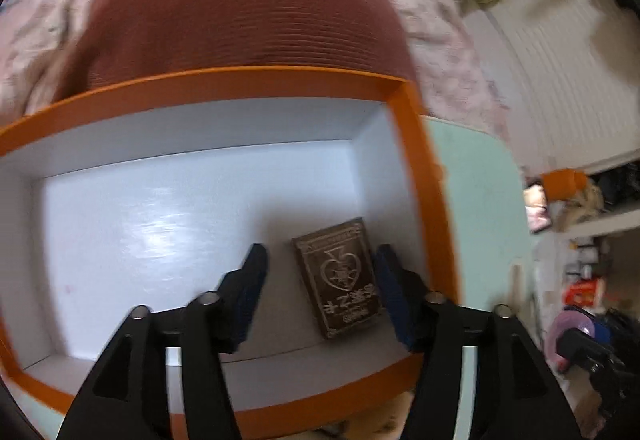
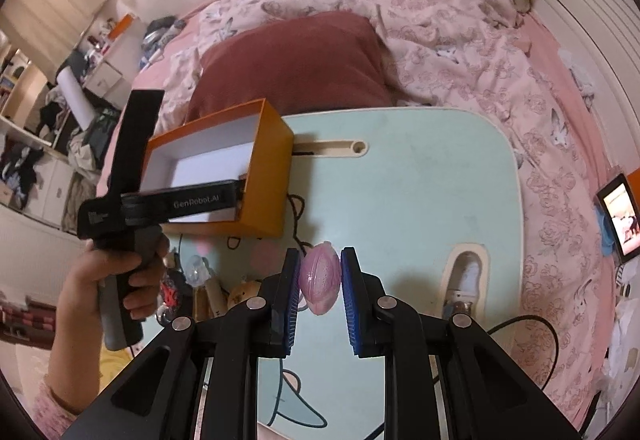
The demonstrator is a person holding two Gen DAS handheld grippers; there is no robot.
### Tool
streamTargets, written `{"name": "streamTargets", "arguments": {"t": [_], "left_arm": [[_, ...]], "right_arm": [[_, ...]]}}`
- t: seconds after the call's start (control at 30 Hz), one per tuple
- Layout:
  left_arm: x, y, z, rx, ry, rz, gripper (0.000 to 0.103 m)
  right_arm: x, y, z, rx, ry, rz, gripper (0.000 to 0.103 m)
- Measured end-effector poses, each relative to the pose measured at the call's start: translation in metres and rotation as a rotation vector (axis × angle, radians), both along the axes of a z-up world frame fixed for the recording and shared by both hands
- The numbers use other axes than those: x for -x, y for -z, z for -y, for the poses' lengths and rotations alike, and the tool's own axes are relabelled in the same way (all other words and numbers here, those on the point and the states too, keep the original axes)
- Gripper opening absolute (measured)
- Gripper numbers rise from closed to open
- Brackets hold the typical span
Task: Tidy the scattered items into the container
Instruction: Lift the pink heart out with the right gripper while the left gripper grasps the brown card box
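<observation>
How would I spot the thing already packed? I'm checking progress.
Find the orange box with white inner walls, on the pale green table. On its floor, near the right wall, lies a small dark brown card box with a heart-shaped emblem. It is the only item visible inside.

left: down, close | right: farther | shared: orange box point(image 1: 424, 167)

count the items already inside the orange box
1: a brown card box lies flat on the white floor of the orange box, near its right wall, between the open left tool fingers. Nothing else shows inside.
</observation>
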State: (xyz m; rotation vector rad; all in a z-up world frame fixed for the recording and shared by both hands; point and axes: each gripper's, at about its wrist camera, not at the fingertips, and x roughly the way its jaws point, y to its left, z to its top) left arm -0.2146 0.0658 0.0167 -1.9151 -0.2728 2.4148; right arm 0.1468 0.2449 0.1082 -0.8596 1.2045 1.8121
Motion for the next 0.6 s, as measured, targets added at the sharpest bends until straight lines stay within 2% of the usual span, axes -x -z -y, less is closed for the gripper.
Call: {"name": "streamTargets", "arguments": {"t": [0.1, 0.13, 0.27, 0.33, 0.4, 0.43, 0.5, 0.6], "left_arm": [[0.001, -0.008, 0.007, 0.125, 0.004, -0.006, 0.061], [0.001, -0.01, 0.009, 0.143, -0.003, -0.006, 0.061], [0.002, -0.016, 0.014, 0.061, -0.02, -0.008, 0.061], [0.002, -0.009, 0.012, 0.079, -0.021, 0.019, 0.062], [0.002, 0.003, 0.005, 0.13, 0.0, 0.052, 0.061], [0.001, 0.007, 0.002, 0.167, 0.012, 0.043, 0.059], [-0.001, 0.01, -0.001, 0.224, 0.012, 0.021, 0.042], [0.0, 0.011, 0.0, 0.21, 0.033, 0.011, 0.041]], "right_arm": [[0.005, 0.003, 0.0, 0.005, -0.012, -0.002, 0.019], [0.007, 0.003, 0.0, 0.005, -0.017, -0.002, 0.019], [0.014, 0.005, 0.0, 0.01, -0.032, -0.006, 0.019], [0.015, 0.006, 0.0, 0.013, -0.036, -0.006, 0.019], [0.016, 0.006, 0.001, 0.012, -0.037, -0.007, 0.019], [0.015, 0.006, 0.002, 0.012, -0.037, -0.007, 0.019], [0.016, 0.006, 0.001, 0.012, -0.04, -0.005, 0.019], [0.017, 0.008, 0.005, 0.013, -0.047, 0.001, 0.019]]}}
